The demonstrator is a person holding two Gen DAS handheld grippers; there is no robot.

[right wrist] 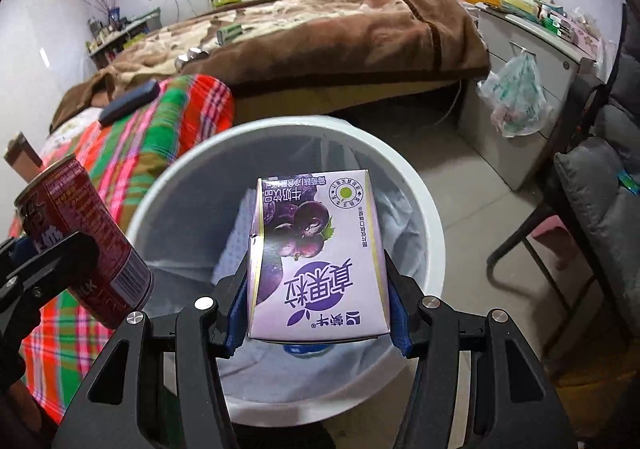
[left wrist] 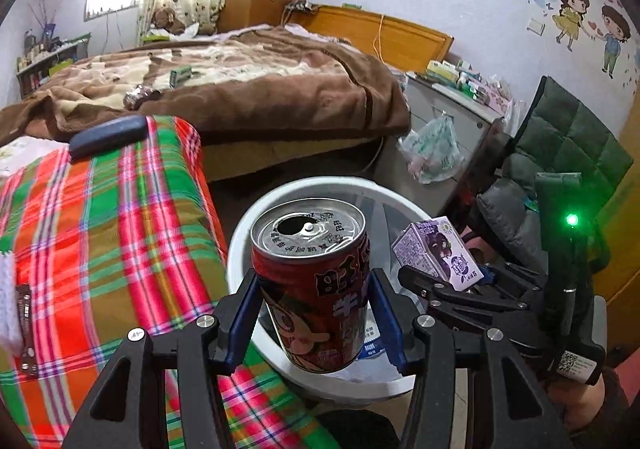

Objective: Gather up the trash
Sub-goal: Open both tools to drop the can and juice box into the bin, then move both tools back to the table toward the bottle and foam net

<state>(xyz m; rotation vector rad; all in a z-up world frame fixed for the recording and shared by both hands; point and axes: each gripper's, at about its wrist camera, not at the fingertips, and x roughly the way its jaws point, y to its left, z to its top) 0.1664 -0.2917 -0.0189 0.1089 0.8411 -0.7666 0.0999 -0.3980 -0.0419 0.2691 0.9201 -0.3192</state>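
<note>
My left tool [left wrist: 314, 309] grips a red can [left wrist: 310, 281], my right tool [right wrist: 316, 313] a purple carton [right wrist: 316, 253], both above the white bin [right wrist: 430, 217] (liner inside); the can, near the rim, might bounce out.

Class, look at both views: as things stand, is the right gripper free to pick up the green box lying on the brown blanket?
Probably not. The right gripper is shut on the purple carton over the white bin, so its grip is occupied, and the green box lies far off on the bed.
</note>
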